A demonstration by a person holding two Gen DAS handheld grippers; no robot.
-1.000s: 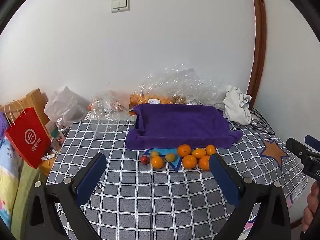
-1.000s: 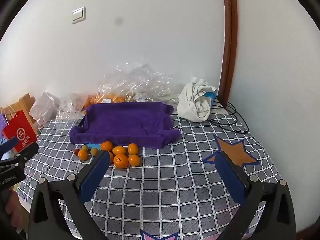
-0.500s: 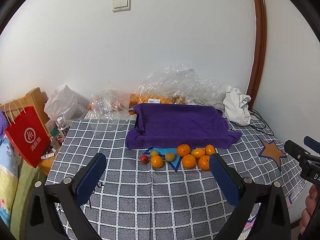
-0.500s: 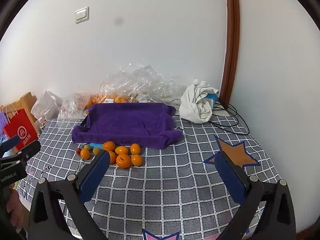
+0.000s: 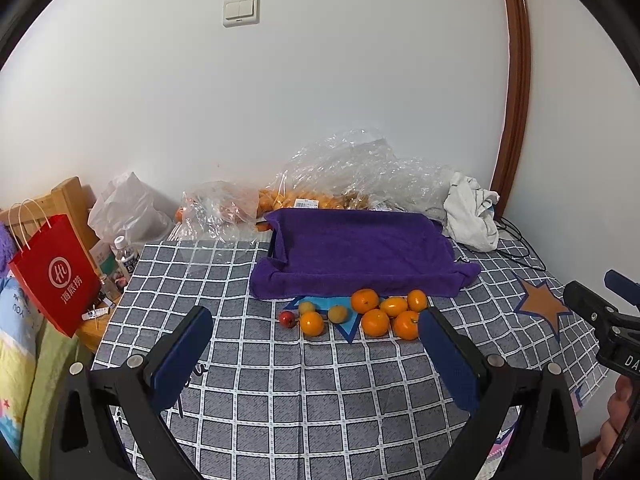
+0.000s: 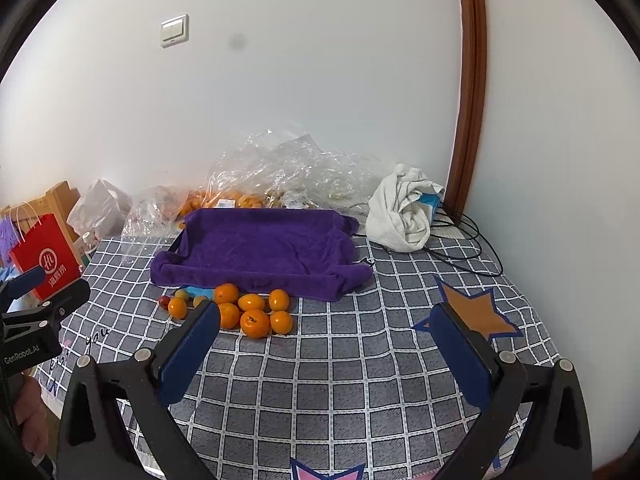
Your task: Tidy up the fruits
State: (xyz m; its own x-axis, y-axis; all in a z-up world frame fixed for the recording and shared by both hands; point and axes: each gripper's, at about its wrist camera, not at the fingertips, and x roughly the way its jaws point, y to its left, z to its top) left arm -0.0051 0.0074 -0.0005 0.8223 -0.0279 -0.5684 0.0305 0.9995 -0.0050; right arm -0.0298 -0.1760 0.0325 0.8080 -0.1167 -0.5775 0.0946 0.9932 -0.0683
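Note:
Several oranges [image 5: 376, 322] [image 6: 254, 323], two small yellow fruits [image 5: 337, 313] and one small red fruit [image 5: 287, 319] [image 6: 163, 301] lie in a cluster on the checked cloth, just in front of a tray draped with a purple towel [image 5: 360, 250] [image 6: 260, 246]. My left gripper [image 5: 312, 320] hovers open above the near part of the table, the fruit lying beyond its blue pads. My right gripper [image 6: 326, 314] is also open and empty, farther right, with the oranges by its left fingertip [image 6: 200, 328].
Crumpled clear plastic bags [image 5: 352, 176] with more oranges lie behind the tray against the wall. A white cloth [image 6: 402, 216] and black cables [image 6: 468, 240] sit at the back right. A red paper bag [image 5: 56, 276] and bottles [image 5: 126, 258] stand off the table's left edge.
Both grippers have drifted slightly; the fruit and tray sit a little higher in the views. Nothing on the table has moved.

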